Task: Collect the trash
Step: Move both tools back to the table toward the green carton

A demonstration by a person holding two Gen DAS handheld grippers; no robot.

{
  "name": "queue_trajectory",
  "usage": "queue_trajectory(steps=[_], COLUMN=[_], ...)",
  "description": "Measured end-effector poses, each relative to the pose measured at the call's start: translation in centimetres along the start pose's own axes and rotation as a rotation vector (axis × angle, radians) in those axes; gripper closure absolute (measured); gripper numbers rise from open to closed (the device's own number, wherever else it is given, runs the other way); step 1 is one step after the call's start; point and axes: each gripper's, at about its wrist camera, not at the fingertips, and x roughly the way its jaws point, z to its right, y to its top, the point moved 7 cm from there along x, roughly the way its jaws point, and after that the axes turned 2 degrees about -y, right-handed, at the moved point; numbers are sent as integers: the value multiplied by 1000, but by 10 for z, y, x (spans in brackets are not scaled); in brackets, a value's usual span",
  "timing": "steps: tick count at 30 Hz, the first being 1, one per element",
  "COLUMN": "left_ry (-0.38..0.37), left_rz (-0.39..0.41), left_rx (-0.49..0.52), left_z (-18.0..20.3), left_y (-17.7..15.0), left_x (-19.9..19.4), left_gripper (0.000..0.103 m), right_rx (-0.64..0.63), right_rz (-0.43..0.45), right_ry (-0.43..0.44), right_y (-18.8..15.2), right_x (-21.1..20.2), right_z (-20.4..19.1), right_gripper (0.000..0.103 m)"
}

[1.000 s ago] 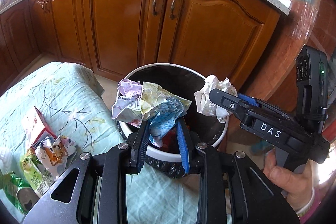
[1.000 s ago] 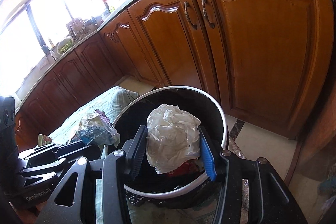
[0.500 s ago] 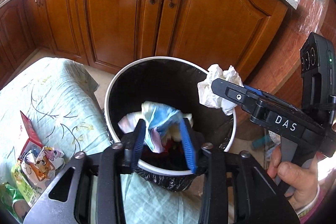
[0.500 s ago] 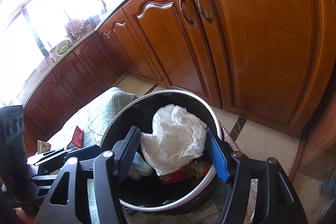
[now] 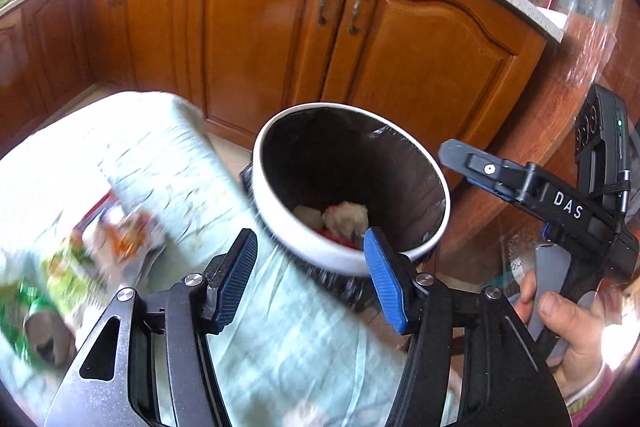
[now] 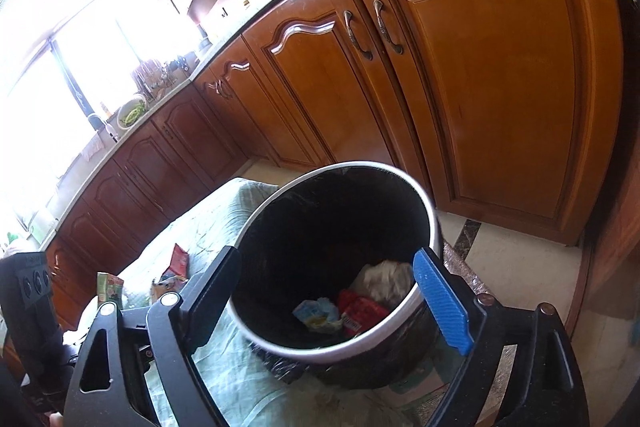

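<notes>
Left wrist view: left gripper (image 5: 308,277) hangs over the near rim of the trash bin (image 5: 320,259), blue-padded fingers (image 5: 236,279) apart and widening, nothing between them.
Right wrist view: right gripper (image 6: 326,297) sits above the bin (image 6: 430,211), jaws spread wide and still parting; only the bin's mouth shows between them, no pad touching anything.
Right gripper from the left camera: seen side-on (image 5: 476,167) beside the bin's far-right edge, empty, with a hand (image 5: 568,331) on its grip.
Trash in bin: white crumpled paper (image 6: 386,277), a red wrapper (image 6: 358,311) and a pale blue-yellow crumpled piece (image 6: 318,313) lie at the bottom on the black liner.
Trash left out: wrappers (image 6: 176,263) and a small green carton (image 6: 109,287) lie on the pale green cloth (image 6: 208,227), left of the bin; blurred in the left camera.
Bin position: on the floor, against the cloth-covered surface, in front of wooden cabinet doors (image 6: 492,75).
</notes>
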Motion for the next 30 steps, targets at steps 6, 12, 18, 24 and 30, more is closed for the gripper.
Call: queue_trajectory(steps=[6, 12, 18, 24, 30], left_ry=[44, 84, 141, 185, 219], left_rz=[33, 59, 69, 81, 99], left_rx=[-35, -107, -169, -227, -268], left_z=[-27, -60, -94, -124, -146], left_y=[-27, -50, -76, -94, -102], left_x=[-35, -69, -93, -112, -125], left_gripper=[46, 46, 46, 46, 46], right_rx=[-2, -36, -96, -146, -193], right_rz=[-12, -41, -80, -130, -150], right_ry=[43, 87, 128, 159, 171], right_y=[-27, -52, -74, -99, -107], right_x=[-10, -13, -4, 5, 12], right_z=[-26, -60, -96, -125, -146], right_gripper=[12, 10, 10, 10, 10])
